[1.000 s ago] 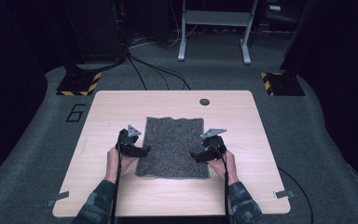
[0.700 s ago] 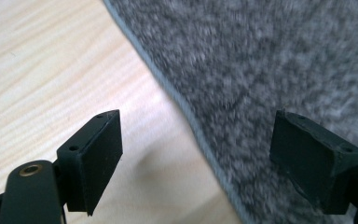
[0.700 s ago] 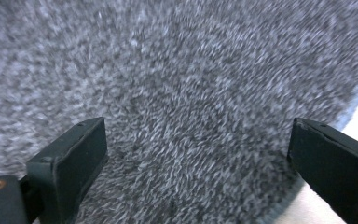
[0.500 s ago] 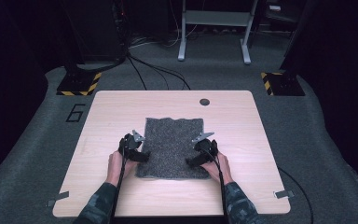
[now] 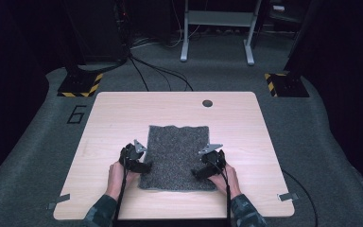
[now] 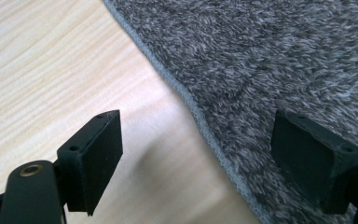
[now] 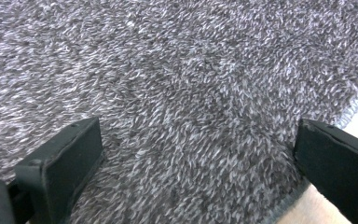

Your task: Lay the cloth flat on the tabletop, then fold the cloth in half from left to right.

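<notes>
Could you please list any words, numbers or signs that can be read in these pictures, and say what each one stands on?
"6": a dark digit on the grey floor beside the table's far left corner.
Yellow-and-black hazard stripes, no words, on two dark floor plates.
Nothing legible on the grey towel or tongs.

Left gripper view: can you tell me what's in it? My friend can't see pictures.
The left gripper is open, its two black jaws straddling the stitched edge of a fuzzy grey towel. One jaw is over the pale wooden table, the other over the towel. The towel lies flat and is not pinched yet.
</notes>
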Action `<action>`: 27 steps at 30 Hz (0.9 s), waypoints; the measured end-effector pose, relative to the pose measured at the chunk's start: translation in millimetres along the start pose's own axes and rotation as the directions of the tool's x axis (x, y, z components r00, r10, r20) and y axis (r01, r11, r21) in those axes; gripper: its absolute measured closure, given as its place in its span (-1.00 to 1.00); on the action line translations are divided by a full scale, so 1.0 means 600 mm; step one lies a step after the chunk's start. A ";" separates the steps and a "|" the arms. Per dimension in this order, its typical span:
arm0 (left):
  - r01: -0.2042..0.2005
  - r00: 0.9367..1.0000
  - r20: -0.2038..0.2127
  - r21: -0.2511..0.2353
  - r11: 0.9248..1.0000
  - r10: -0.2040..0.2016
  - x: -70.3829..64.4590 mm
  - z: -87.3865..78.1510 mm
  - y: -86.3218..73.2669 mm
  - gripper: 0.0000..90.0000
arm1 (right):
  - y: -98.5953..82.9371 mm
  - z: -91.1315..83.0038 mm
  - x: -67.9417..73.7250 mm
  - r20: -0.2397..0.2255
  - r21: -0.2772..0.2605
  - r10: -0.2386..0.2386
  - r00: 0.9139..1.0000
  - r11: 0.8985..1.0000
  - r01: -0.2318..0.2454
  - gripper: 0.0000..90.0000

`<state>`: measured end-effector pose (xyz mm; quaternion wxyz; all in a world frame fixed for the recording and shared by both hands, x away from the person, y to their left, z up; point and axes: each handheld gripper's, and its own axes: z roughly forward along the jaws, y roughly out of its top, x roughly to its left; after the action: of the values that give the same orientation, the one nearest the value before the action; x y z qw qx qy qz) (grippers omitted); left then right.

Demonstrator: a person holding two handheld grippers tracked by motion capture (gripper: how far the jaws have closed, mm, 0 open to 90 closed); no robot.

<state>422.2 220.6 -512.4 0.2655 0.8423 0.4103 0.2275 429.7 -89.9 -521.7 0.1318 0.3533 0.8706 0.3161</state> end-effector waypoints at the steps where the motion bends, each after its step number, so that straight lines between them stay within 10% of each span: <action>1: -0.002 1.000 0.005 -0.003 1.000 0.002 -0.003 -0.003 -0.003 -0.63 | -0.001 -0.001 0.001 -0.003 0.003 0.001 1.000 1.000 -0.001 -0.98; 18: 0.184 0.978 0.113 -0.092 0.979 -0.173 0.097 -0.007 0.057 -0.70 | 0.049 -0.040 0.084 -0.091 -0.097 -0.070 0.993 0.993 0.061 -1.00; 27: 0.177 0.979 0.116 -0.063 0.982 -0.169 0.126 0.035 0.098 -0.76 | 0.076 -0.020 0.144 -0.139 -0.095 -0.137 0.981 0.988 0.125 -1.00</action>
<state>510.6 246.0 -478.6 0.3370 0.8044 0.4582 0.1713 386.8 -9.9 -484.0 0.1035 0.2653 0.8848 0.3687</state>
